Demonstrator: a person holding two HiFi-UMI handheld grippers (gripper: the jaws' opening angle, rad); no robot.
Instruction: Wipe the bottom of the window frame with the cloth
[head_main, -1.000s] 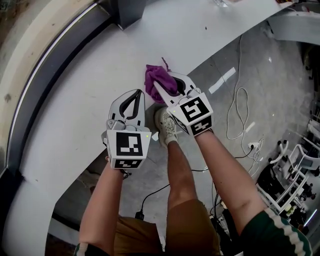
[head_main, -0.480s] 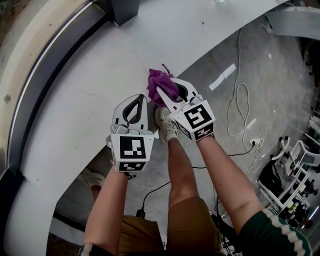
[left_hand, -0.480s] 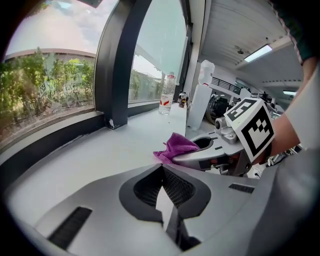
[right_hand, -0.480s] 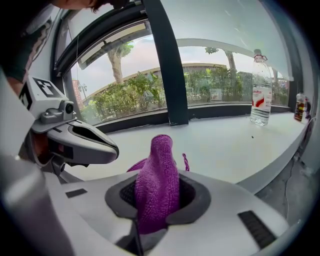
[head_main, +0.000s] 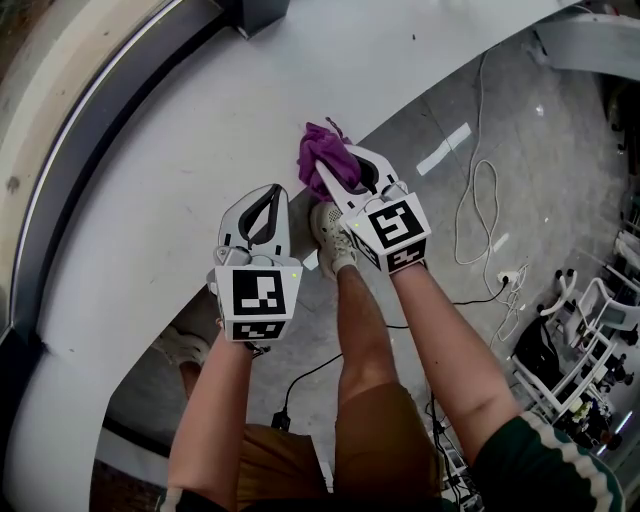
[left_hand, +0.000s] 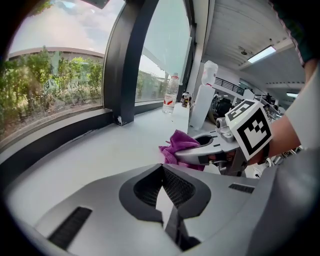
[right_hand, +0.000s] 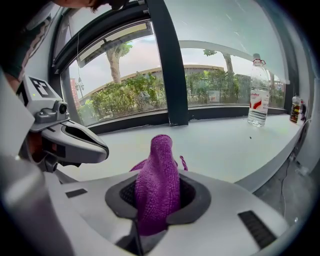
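While the R tool (head_main: 336, 186) pinches the cloth (head_main: 321, 152) for wiping, it's over the counter (head_main: 180, 150), well short of the frame (right_hand: 130, 121); L tool (head_main: 268, 205), jaws together, empty, spare.

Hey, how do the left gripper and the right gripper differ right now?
The right gripper is shut on the purple cloth; the left gripper is shut on nothing. The right gripper reaches farther forward, at the white sill's outer edge, while the left gripper sits farther back, with its tips over the sill. Both are pale grey and carry a marker cube.
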